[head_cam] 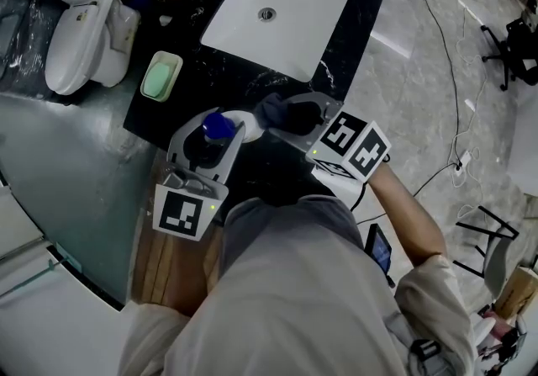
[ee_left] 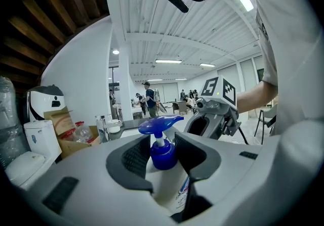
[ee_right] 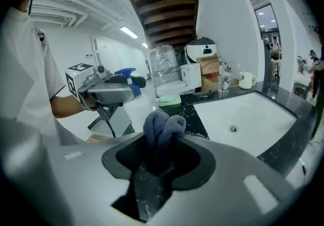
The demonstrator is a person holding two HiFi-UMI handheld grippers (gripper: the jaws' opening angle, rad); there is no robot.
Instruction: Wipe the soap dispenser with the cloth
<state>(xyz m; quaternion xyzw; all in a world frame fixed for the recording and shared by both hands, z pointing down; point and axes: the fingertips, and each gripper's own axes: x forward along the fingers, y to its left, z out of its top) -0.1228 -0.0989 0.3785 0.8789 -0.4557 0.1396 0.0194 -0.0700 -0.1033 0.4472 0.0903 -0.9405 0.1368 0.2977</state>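
Observation:
The soap dispenser, a white bottle with a blue pump, stands upright between the jaws of my left gripper, which is shut on its body. My right gripper is shut on a bunched dark grey cloth, held just right of the dispenser. The cloth is close to the bottle; whether they touch I cannot tell. In the right gripper view the left gripper and the blue pump show at the left, apart from the cloth.
A white basin is set in the black countertop ahead. A green soap dish lies at the counter's left end. A white toilet stands farther left. A faucet and a mug stand behind the basin.

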